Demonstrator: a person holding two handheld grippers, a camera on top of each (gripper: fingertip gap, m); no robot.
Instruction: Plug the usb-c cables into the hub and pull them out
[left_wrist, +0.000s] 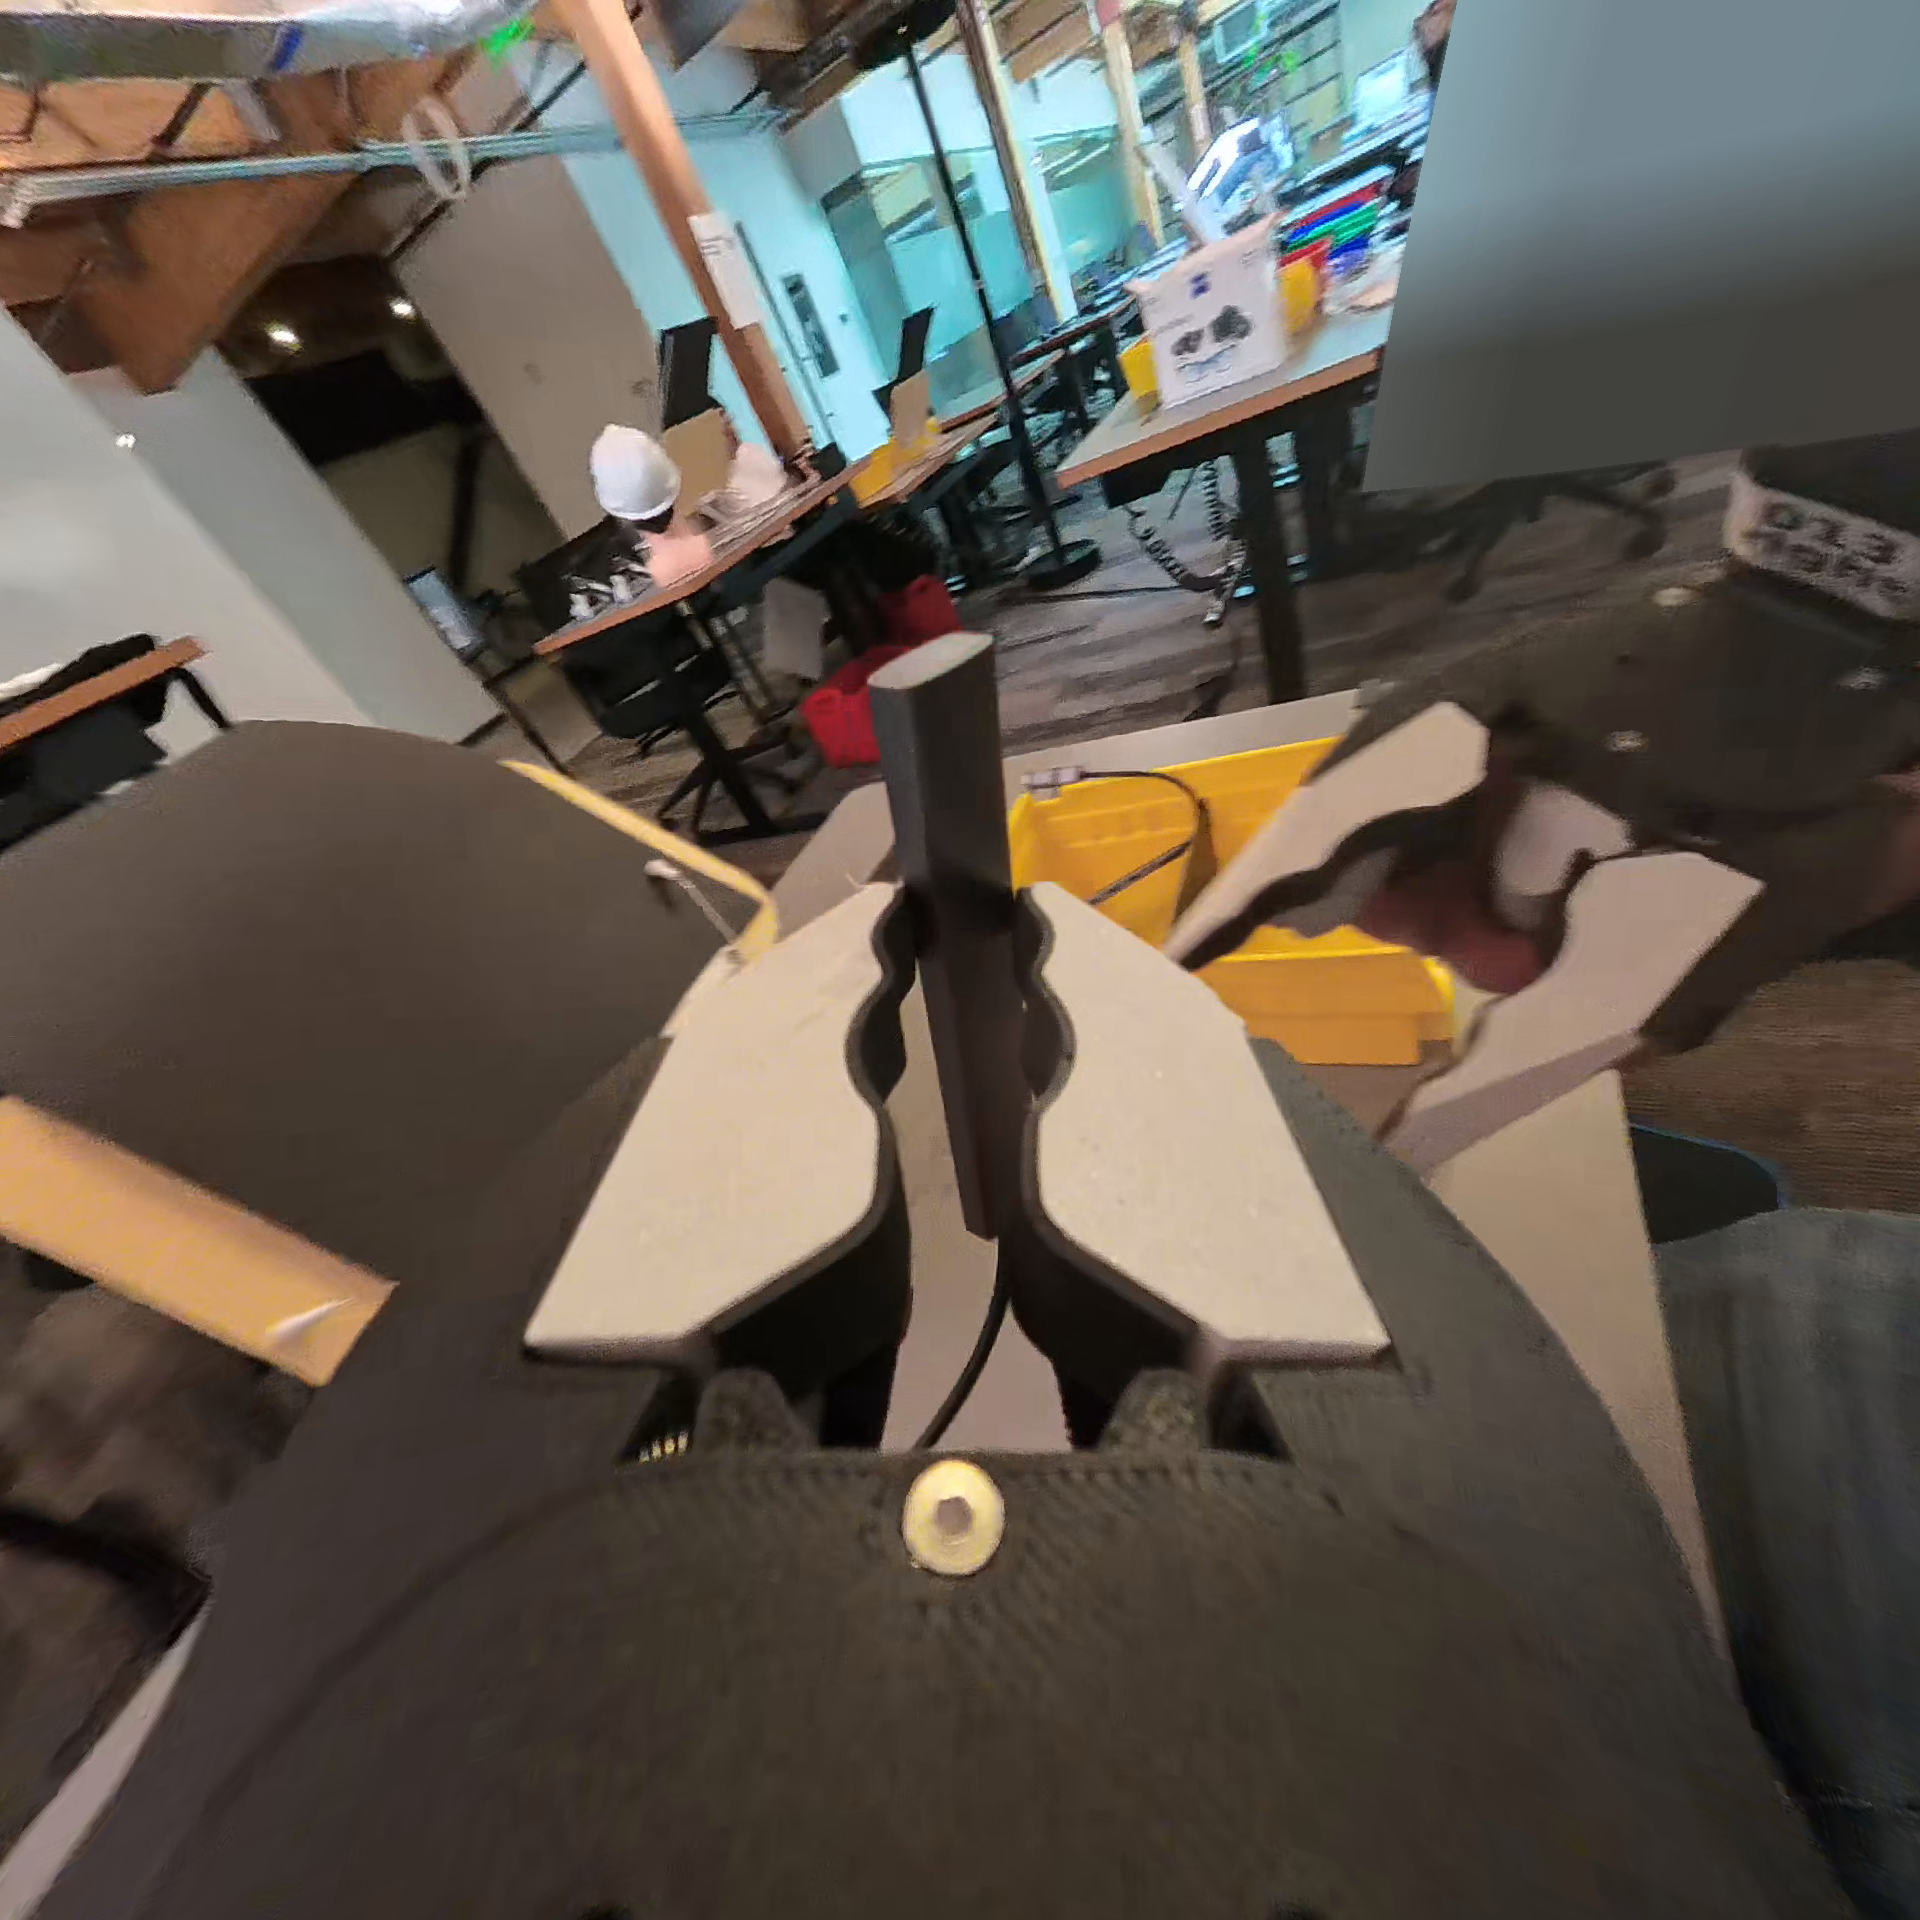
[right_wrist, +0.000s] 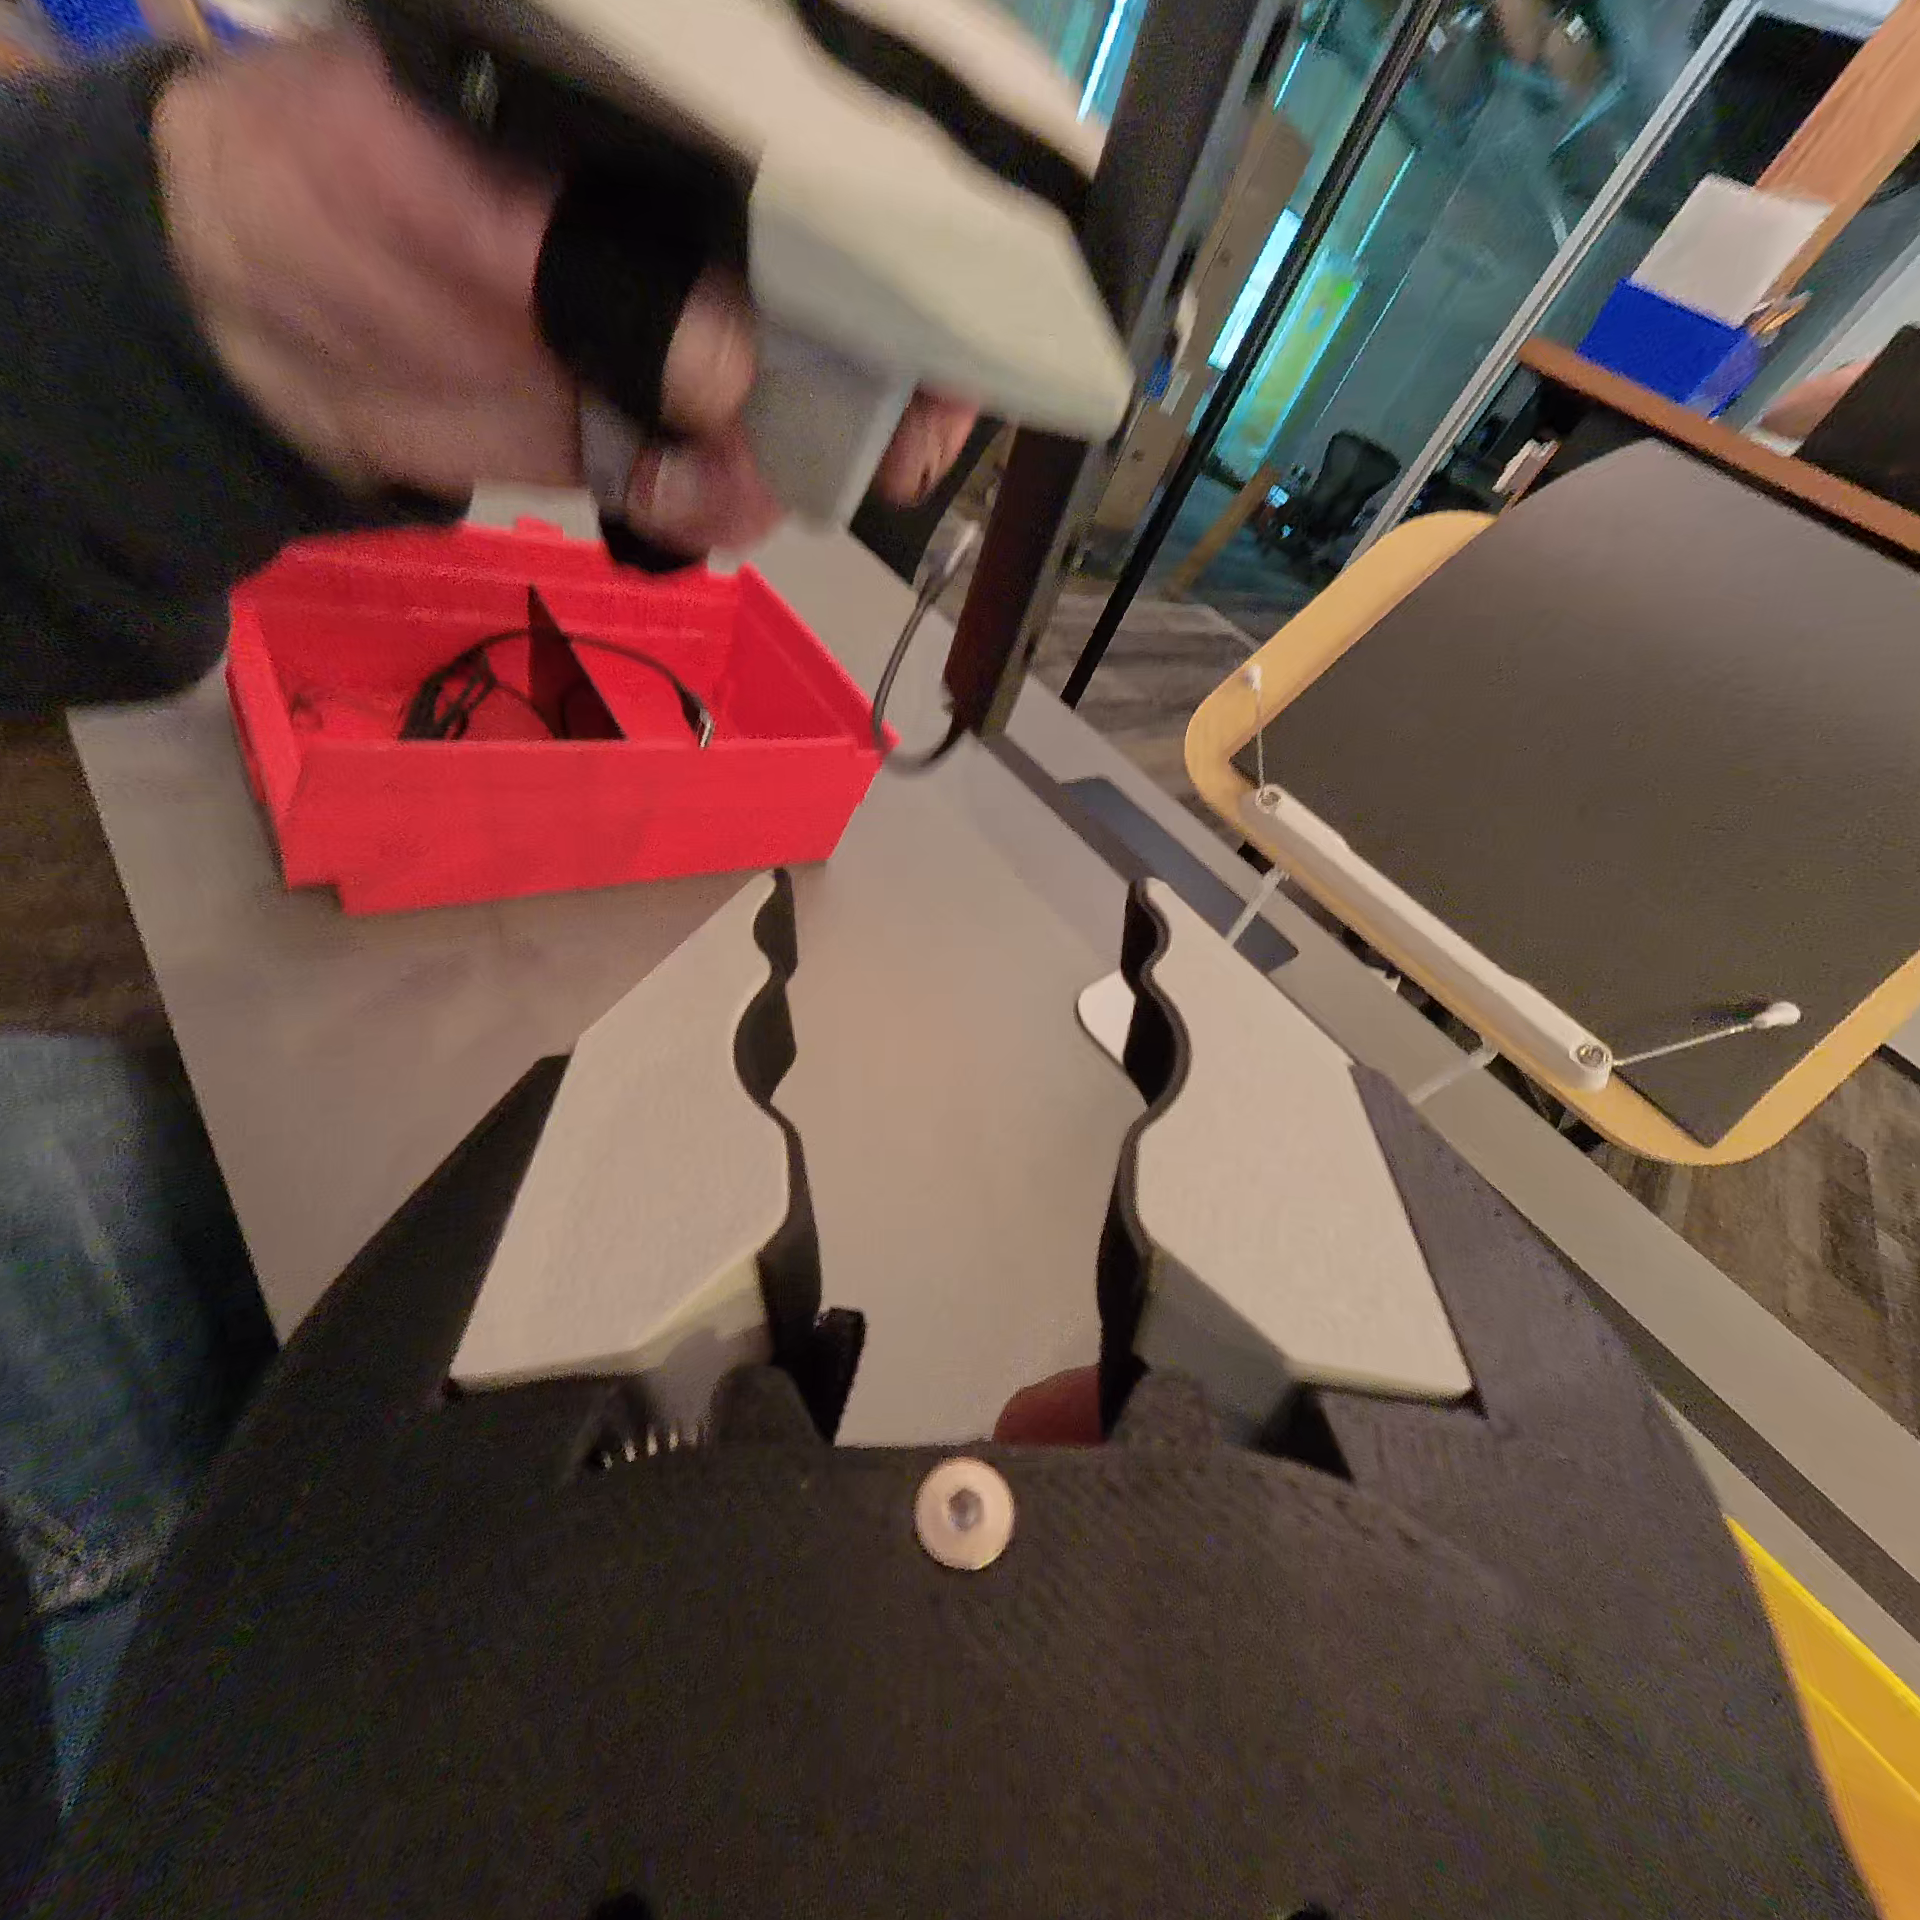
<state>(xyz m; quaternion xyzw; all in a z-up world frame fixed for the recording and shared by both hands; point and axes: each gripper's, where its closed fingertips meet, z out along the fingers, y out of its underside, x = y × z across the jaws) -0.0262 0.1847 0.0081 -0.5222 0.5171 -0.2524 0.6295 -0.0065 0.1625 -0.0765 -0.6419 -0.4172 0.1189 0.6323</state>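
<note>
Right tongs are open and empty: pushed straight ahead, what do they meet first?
Probably the bare grey tabletop; nothing lies between the right tongs. The red bin sits left of that line, though depth is unclear.

Matt dark hub (left_wrist: 951, 935), smooth. Grainy grey pads on left claw (left_wrist: 961, 940), textured black plastic body. Glossy red plastic bin (right_wrist: 561, 821); yellow plastic bin (left_wrist: 1320, 997). Smooth matt grey bench (right_wrist: 935, 1039).
</note>
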